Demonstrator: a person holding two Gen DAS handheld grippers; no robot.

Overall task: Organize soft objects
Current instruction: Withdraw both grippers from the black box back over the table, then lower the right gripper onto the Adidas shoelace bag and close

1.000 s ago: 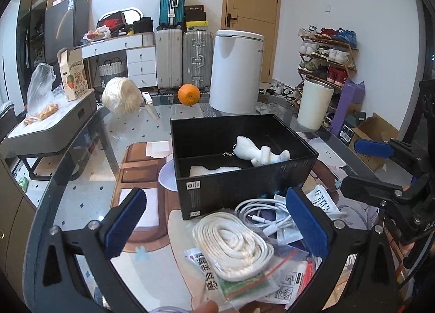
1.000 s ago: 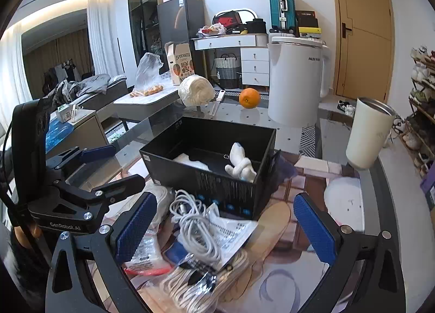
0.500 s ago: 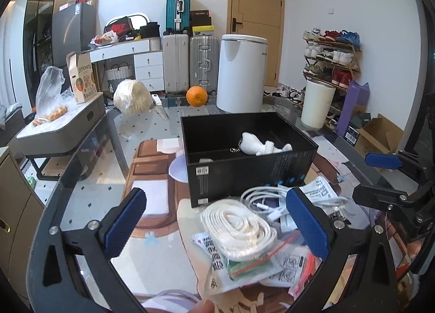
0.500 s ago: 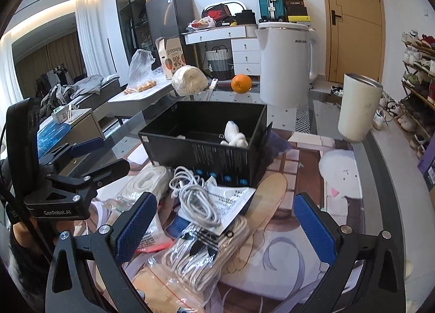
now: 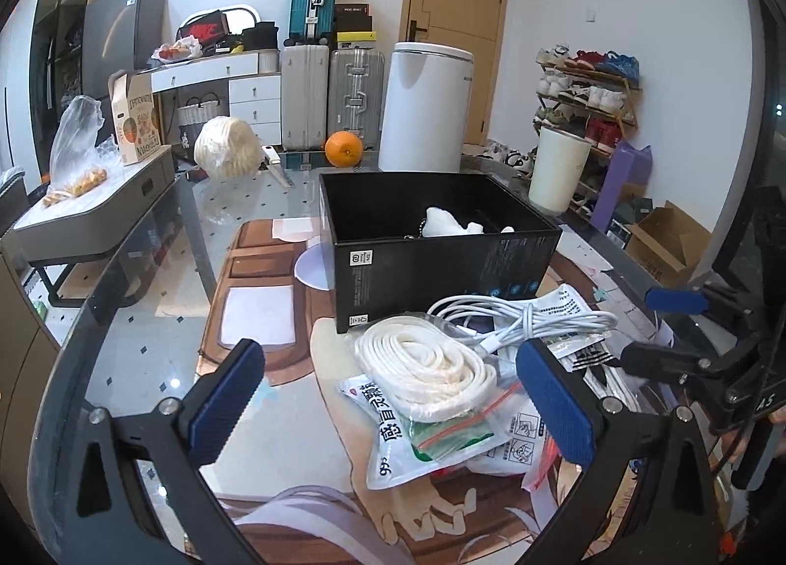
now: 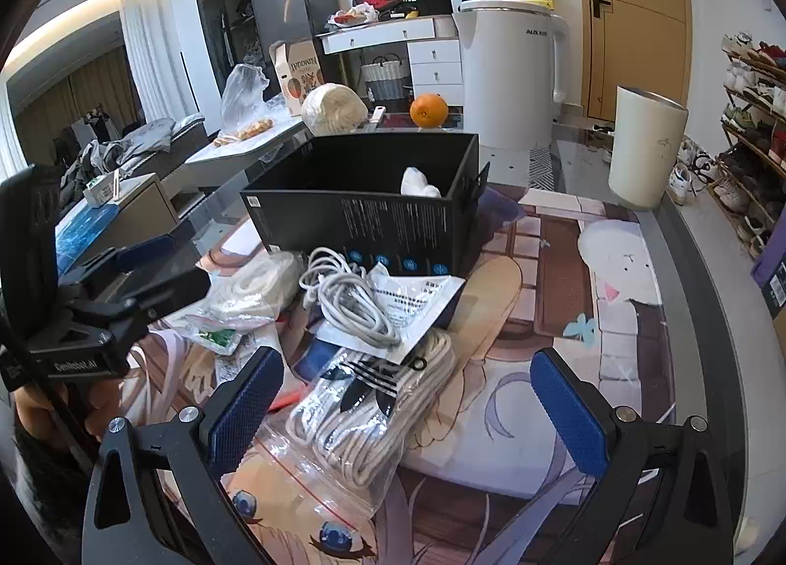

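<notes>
One black box (image 5: 432,265) stood open-topped on the glass table (image 5: 147,358), the biggest of the task's things, with one small white soft toy (image 5: 444,224) lying inside against its far right corner. Just in front of the box lay a loose heap of soft goods on the printed mat (image 6: 565,368): one clear zip bag of pale cord bundles (image 6: 373,412) nearest the right gripper (image 6: 407,412), one flat white rope coil (image 5: 422,363) resting on printed packets (image 5: 393,437), and one bundled white cable (image 5: 520,324) lying on a printed paper sheet (image 6: 422,304) that touched the box's front wall. Both tools hung above the mat with fingers spread wide and nothing between them: the left gripper (image 5: 393,412) framed the rope coil, the right framed the zip bag. Smallest, one orange (image 5: 344,149) sat well behind the box.
</notes>
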